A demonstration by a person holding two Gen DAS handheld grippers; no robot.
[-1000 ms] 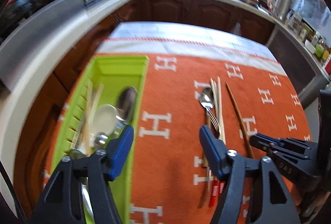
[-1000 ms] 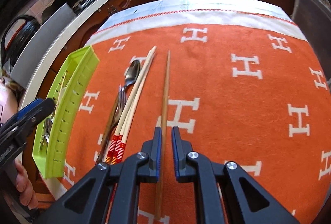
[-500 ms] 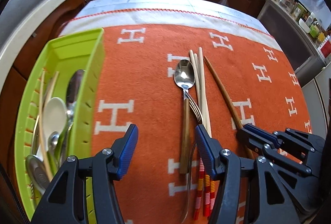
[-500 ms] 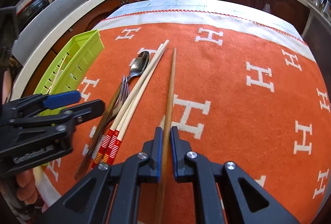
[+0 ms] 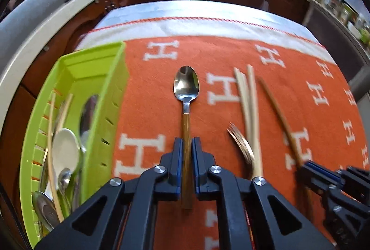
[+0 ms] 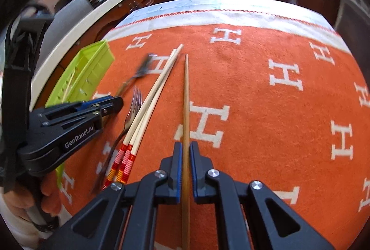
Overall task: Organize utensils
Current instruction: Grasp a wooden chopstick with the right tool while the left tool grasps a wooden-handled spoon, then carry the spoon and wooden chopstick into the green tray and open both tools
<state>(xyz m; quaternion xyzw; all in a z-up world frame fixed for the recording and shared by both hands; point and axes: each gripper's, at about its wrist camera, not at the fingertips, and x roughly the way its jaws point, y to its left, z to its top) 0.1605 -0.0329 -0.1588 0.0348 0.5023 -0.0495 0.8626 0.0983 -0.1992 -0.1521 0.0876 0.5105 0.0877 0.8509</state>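
My left gripper (image 5: 186,146) is shut on the wooden handle of a metal spoon (image 5: 186,88), whose bowl points away from me over the orange cloth. In the right wrist view the left gripper (image 6: 111,104) holds the blurred spoon (image 6: 141,69) near the green tray (image 6: 87,69). My right gripper (image 6: 185,150) is shut on a brown chopstick (image 6: 186,88) that points straight ahead. A fork (image 6: 134,106) and pale chopsticks with red-striped ends (image 6: 152,97) lie on the cloth between the grippers. The green tray (image 5: 104,79) holds several spoons and chopsticks.
The orange cloth with white H letters (image 6: 277,111) covers the table, with a white border at its far edge (image 5: 208,19). Dark wood cabinets and a curved counter (image 5: 69,7) lie beyond. The right gripper (image 5: 335,183) shows at the right of the left wrist view.
My left gripper has closed on the spoon's handle and carried it left, away from the fork and chopsticks. My right gripper stays shut on the brown chopstick.
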